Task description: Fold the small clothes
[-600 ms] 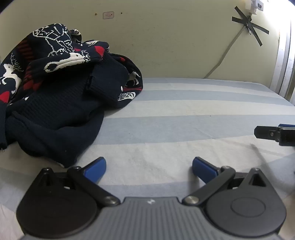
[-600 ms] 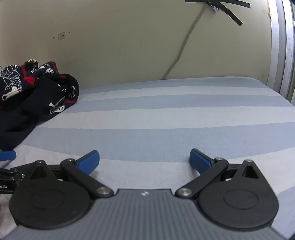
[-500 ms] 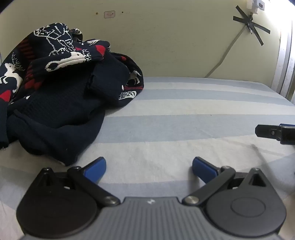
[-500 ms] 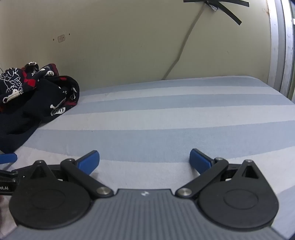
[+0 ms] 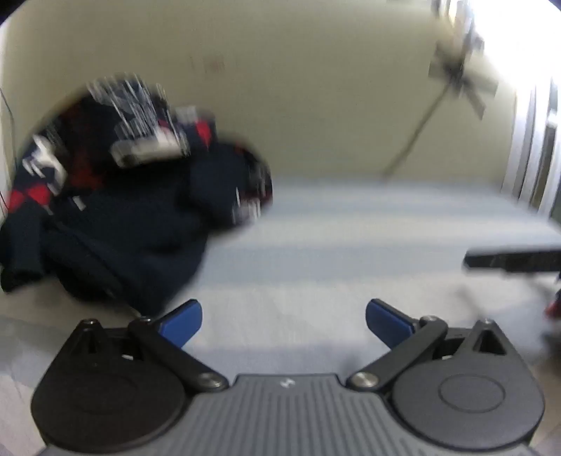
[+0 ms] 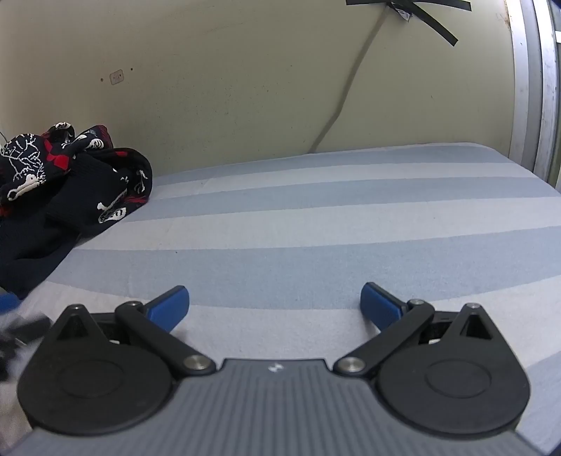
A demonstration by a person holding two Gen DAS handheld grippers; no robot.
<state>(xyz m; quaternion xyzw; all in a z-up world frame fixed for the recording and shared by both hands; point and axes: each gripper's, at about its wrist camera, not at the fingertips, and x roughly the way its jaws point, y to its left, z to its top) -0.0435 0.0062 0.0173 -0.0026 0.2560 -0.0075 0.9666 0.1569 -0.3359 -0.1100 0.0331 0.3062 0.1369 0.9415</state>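
In the left wrist view, which is smeared by blur, the left gripper (image 5: 284,324) is hanging over the near part of a striped sheet (image 5: 350,245), its two blue-tipped fingers (image 5: 182,322) spread wide with only cloth showing between them. The fingers are sitting on black jointed links that are running back to round black discs and a ribbed grey body. A dark knitted sweater (image 5: 115,224) is lying crumpled in a soft heap on the far left of the sheet, against a pale, flat wall (image 5: 298,87); its navy knit is carrying white and red patterns on the upper folds, while its lower part is plain and dark. The nearest edge of the heap is lying just beyond the left fingertip, not touching it. At the right edge a black bar of the right gripper (image 5: 515,261) is reaching in. In the right wrist view, which is sharp, the right gripper (image 6: 273,307) is likewise standing with fingers (image 6: 380,308) wide apart and pinching nothing, above the sheet's broad pale blue and white bands. The sweater is bunched at the far left, well apart from these fingers. A thin cable (image 6: 345,91) is running up the matt, speckled wall to crossed strips of black tape (image 6: 417,7).
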